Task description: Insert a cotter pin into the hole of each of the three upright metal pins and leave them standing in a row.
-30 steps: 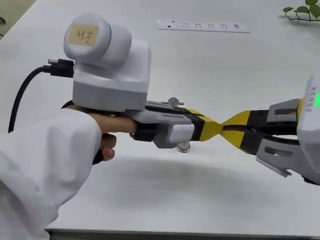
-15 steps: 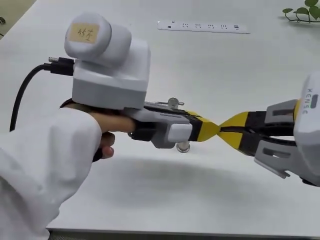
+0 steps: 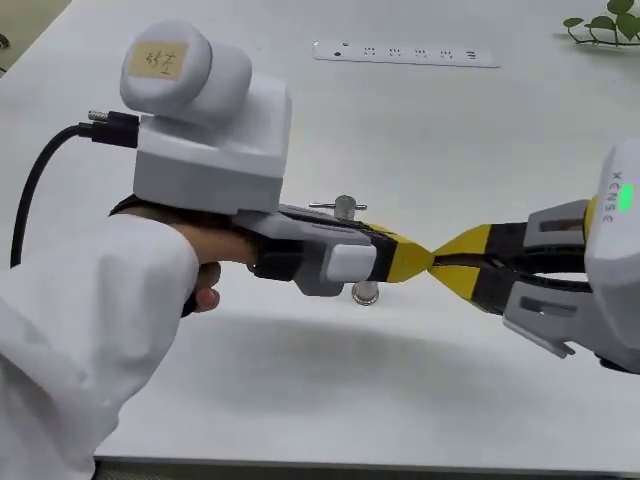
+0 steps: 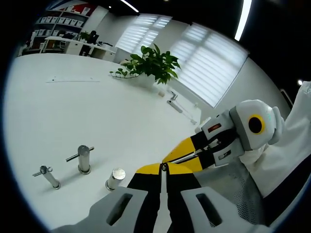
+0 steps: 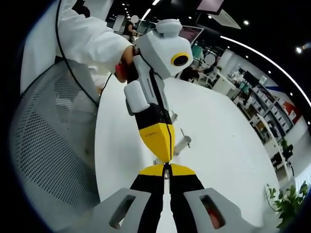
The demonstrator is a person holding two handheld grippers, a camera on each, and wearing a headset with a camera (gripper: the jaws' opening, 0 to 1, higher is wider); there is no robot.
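Counter [image 3: 300, 390] smooth, white, matte; bright office beyond, slatted blinds [image 4: 214, 73], leafy plant [image 4: 153, 63]. Long white power strip [image 3: 405, 53] lying far back. Left claw [image 3: 420, 261] and right claw [image 3: 450, 257], yellow-and-black, each pinched together, meeting tip to tip. Three round steel pins [image 4: 84, 164] resting near them on counter, one crossed by cotter pin [image 4: 73, 157].

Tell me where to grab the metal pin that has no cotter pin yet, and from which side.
Grip the bare pin low on its round shank, leaving its top free. It stands nearest the left tool, with a cross-pinned pin beyond it, so coming from the tool's side, closing across the shank, looks safest.
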